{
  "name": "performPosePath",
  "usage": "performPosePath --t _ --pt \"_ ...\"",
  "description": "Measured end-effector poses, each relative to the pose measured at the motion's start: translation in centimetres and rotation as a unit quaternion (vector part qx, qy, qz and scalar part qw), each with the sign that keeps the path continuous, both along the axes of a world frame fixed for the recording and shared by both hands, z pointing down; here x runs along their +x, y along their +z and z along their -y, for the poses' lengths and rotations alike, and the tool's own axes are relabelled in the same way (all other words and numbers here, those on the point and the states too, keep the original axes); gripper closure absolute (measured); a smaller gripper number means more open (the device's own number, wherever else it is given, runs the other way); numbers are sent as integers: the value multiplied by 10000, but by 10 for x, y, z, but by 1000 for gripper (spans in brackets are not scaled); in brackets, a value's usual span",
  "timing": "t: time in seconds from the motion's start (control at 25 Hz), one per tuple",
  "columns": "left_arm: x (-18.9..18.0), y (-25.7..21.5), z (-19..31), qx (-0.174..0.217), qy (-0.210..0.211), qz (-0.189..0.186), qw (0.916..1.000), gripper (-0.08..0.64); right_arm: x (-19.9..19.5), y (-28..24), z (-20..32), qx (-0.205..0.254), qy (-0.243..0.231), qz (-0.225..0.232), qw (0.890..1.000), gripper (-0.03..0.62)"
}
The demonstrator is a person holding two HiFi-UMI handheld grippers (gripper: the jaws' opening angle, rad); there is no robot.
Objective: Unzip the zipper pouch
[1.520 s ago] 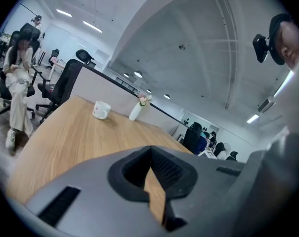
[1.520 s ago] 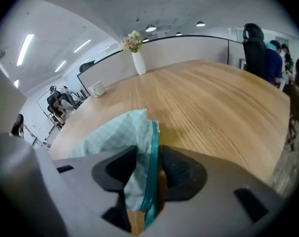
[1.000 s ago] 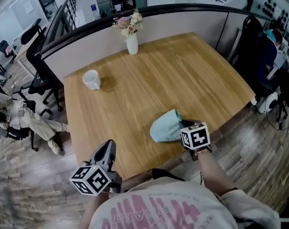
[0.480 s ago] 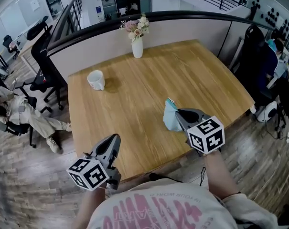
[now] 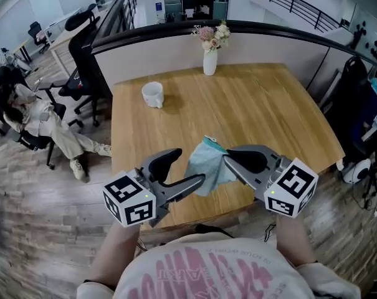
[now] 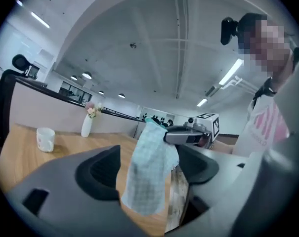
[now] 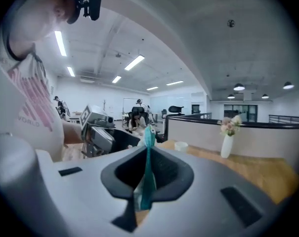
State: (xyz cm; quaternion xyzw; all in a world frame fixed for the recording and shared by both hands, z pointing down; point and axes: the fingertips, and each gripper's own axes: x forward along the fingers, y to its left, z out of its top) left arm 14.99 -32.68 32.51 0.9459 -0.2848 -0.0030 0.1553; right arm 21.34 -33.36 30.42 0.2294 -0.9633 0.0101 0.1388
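The zipper pouch [image 5: 206,165], pale blue checked cloth with a teal edge, hangs in the air over the wooden table [image 5: 269,104]. My right gripper [image 5: 225,158] is shut on its upper edge; in the right gripper view the teal edge [image 7: 149,154] stands pinched between the jaws. My left gripper [image 5: 191,166] is close on the pouch's left. Its jaws have just been opening and now stand wide. The pouch [image 6: 149,172] hangs before their gap with neither pad pressing on it. The right gripper [image 6: 183,136] shows just behind it.
A white mug [image 5: 152,94] stands at the table's far left and a white vase of flowers [image 5: 210,60] at its far edge. Office chairs and a seated person [image 5: 32,123] are left of the table. The table's near edge runs below the grippers.
The right gripper has lifted the pouch off the table and carried it up and left. The left gripper has risen toward it, and its jaws have gone from shut to wide open.
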Motion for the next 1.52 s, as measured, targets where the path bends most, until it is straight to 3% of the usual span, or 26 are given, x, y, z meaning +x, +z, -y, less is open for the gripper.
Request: performPosePath --t 0.2,0.28,0.4,0.48,0.56,0.68,0.72,0.84,0.96,1.08,1.2,1.44,1.52 --pt "-8 -19 -20 330 503 185 9980 213 -57 -23 -33 163 -986 174 9948 575" --pt "-17 -31 -33 484 563 115 9972 325 -77 -28 -44 227 -1219 171 9921 575" --pt "-41 -38 -43 561 250 142 9980 511 -99 -29 -57 79 -1335 303 9906 573" --pt "-55 -37 -50 572 83 237 9980 546 -110 -26 -61 -83 -1213 358 9919 559" --pt "-69 -36 -56 678 -136 423 9967 550 -121 -24 -64 -277 -1000 376 9939 522" --pt "-96 -30 -64 777 -560 877 9915 552 -141 -38 -74 -502 -805 629 9935 396" --pt "-105 -26 -67 783 -675 1087 9887 552 -149 -46 -79 -493 -760 745 9931 388" --pt "-124 -16 -77 848 -894 1722 9773 552 -185 -60 -95 -351 -736 773 9937 398" --pt "-142 -11 -86 1020 -1141 2177 9639 552 -233 -45 -113 -283 -864 212 9956 402" --pt "-160 -3 -97 1250 -1313 2530 9504 552 -258 -25 -121 -310 -629 -170 9974 419" --pt "-173 10 -110 1430 -1368 2836 9383 552 -268 -12 -130 -552 -349 -171 9977 460" --pt "-189 34 -133 1526 -1341 3167 9265 552 -284 10 -150 -742 264 -126 9968 451" --pt "-192 39 -137 1485 -1334 3135 9284 552 -286 14 -152 -764 442 -141 9960 464"
